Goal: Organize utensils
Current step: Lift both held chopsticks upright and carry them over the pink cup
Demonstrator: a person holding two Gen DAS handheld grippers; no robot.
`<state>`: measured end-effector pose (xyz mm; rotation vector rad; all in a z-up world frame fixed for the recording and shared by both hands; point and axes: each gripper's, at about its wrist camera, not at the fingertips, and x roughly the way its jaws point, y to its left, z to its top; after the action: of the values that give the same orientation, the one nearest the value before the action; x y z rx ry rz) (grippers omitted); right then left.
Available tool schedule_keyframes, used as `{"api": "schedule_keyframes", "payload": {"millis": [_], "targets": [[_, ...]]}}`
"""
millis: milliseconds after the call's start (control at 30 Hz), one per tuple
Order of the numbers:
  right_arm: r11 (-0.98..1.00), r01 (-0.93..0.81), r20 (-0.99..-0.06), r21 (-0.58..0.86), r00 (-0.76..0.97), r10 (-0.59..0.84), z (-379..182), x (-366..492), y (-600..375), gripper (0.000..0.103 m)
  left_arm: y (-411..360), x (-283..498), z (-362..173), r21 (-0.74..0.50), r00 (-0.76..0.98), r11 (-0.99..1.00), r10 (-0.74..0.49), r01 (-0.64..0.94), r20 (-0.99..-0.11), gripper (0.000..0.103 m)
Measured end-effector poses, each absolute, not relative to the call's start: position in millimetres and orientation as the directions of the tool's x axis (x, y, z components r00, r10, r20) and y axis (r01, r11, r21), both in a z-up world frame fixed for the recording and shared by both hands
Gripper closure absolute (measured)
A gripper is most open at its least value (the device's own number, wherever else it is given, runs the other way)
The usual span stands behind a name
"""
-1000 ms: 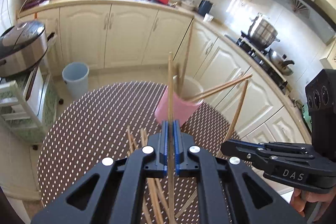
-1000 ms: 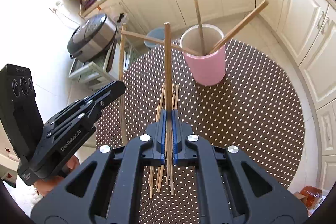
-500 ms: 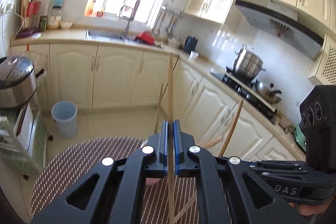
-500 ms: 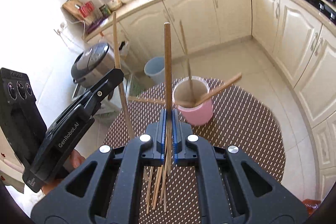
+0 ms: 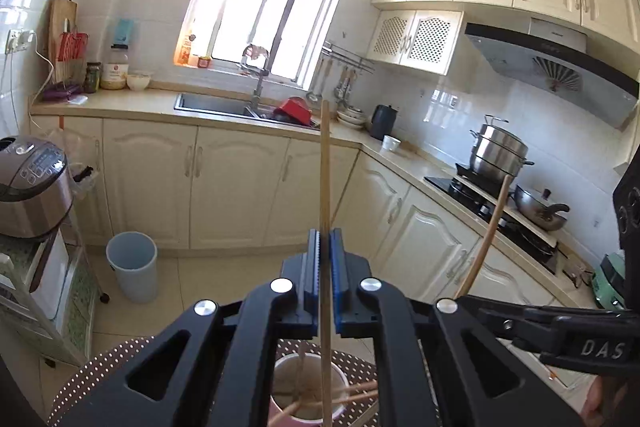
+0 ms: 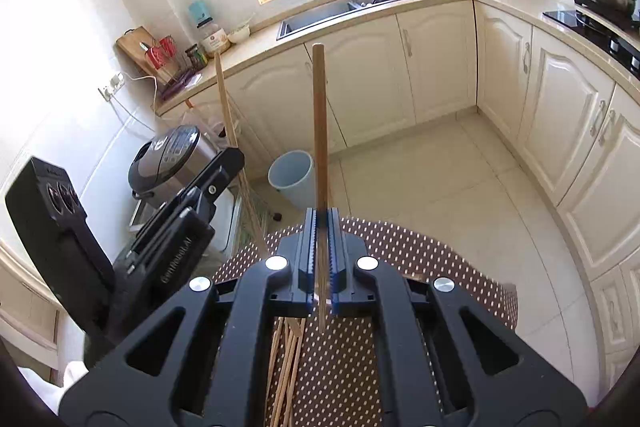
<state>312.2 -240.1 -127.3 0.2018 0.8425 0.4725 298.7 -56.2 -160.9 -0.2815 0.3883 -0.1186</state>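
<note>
Two claws each clench one chopstick upright. Left claw [image 5: 325, 239] pinches a chopstick [image 5: 325, 163] whose lower end dips into the pink cup [image 5: 308, 391] at 6 o'clock. Right claw [image 6: 320, 223] grips another chopstick [image 6: 320, 123] above loose chopsticks [image 6: 286, 367] lying on the dotted surface [image 6: 440, 263] at 7 o'clock.
</note>
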Motion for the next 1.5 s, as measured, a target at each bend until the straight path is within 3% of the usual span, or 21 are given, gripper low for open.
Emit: {"api": "schedule_keyframes", "payload": {"millis": [533,800,1500], "targets": [[0.857,-0.348,-0.634,0.380,0.577,0.515,-122.2,340.4,-247.6,0.097,-65.5,324.9,-177.4,-0.252,0.945,0.963,0.006,-0.093,-0.328,0.098],[0.860,-0.347,-0.660,0.374,0.552,0.510,-148.2,346.1,-241.3,0.097,-74.7,325.8,-193.9,-0.209,0.941,0.974,0.008,-0.084,-0.340,0.098],[0.850,-0.365,-0.698,0.380,0.490,0.522,-174.1,336.5,-234.9,0.097,-61.2,306.6,-220.8,-0.232,0.901,0.972,-0.074,-0.030,-0.427,0.098]]}}
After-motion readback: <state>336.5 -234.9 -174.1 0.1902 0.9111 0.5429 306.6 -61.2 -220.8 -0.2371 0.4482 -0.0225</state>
